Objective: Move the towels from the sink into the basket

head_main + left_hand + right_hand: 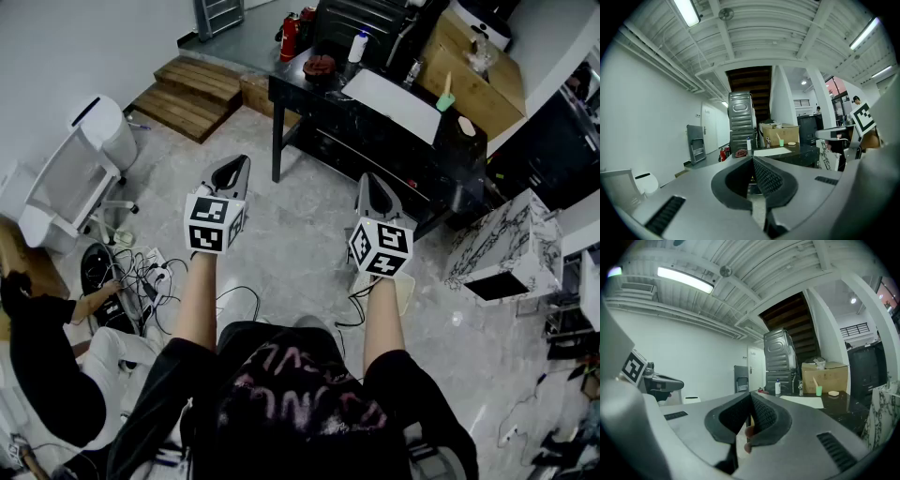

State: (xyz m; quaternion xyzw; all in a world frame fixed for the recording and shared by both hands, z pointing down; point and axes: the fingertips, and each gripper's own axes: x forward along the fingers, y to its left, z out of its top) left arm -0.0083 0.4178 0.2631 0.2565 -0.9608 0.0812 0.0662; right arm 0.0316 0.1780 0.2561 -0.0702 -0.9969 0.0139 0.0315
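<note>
Table [323, 94] at the middle, sheet of paper [392, 105], bottle [357, 45] and cup [445, 101] on it, cardboard box [473, 70] behind it, wooden steps [192, 94] to its left, cabinet [506, 246] before its right end, left gripper [236, 169] and right gripper [373, 187] side by side before it, seated person [47, 370] well before it at the left.

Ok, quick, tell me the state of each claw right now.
Left claw: closed, holding nothing.
Right claw: closed, holding nothing.
</note>
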